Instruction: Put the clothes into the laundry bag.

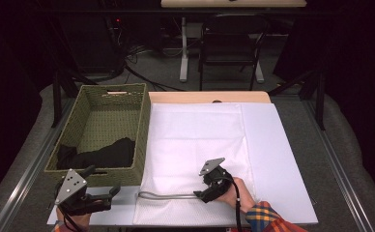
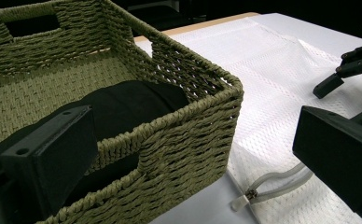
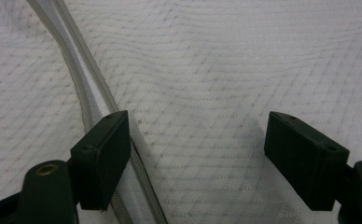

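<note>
A white mesh bag (image 1: 195, 140) lies flat on the table, its grey zipper (image 1: 166, 195) running along the near edge. My right gripper (image 1: 202, 195) rests low on the bag at the zipper's right end. Its jaws stand open over the mesh (image 3: 216, 70), the left jaw right beside the zipper (image 3: 100, 88), and nothing is pinched between them (image 3: 200, 158). My left gripper (image 1: 102, 180) hovers open at the front corner of the green woven basket (image 1: 144, 140), holding nothing (image 2: 193, 158). A black garment (image 2: 123, 102) lies inside the basket. The zipper pull (image 2: 251, 193) sits at the bag's near left corner.
The bag lies on a white board (image 1: 282, 159) over a wooden tabletop (image 1: 209, 96). The basket stands at the table's left, tight against the bag. A black chair (image 1: 231, 43) and a table leg (image 1: 184, 48) stand beyond the far edge. Metal rails (image 1: 340, 174) flank the table.
</note>
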Action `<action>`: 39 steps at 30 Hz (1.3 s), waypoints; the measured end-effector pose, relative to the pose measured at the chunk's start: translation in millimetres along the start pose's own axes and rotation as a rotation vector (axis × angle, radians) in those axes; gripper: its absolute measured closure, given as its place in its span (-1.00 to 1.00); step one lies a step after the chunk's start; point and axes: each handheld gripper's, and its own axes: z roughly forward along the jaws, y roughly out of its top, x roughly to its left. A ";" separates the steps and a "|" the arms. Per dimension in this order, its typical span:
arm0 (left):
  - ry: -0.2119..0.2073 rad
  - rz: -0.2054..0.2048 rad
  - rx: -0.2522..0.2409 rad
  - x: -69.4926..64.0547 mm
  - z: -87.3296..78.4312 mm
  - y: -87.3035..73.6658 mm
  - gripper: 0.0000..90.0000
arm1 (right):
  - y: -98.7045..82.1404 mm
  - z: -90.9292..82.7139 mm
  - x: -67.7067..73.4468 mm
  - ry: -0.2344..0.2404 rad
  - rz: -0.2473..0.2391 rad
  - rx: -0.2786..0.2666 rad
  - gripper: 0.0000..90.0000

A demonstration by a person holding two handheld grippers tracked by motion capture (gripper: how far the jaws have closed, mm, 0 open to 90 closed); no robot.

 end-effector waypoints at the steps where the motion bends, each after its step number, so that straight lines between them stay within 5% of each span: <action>1: 0.001 0.001 0.001 -0.2 0.1 0.0 -1.00 | 0.2 0.0 -0.1 0.000 0.001 0.002 -0.45; 11: 0.001 0.003 0.001 -0.7 -0.2 0.2 -1.00 | 1.4 0.1 -3.1 -0.001 0.016 -0.004 -0.14; 32: -0.006 0.003 0.012 -0.6 1.2 0.0 -1.00 | 6.3 0.6 -7.1 -0.004 0.026 -0.010 0.85; 39: -0.006 0.005 0.013 -0.6 1.3 0.1 -1.00 | 6.9 0.7 -5.6 0.004 0.029 -0.010 0.96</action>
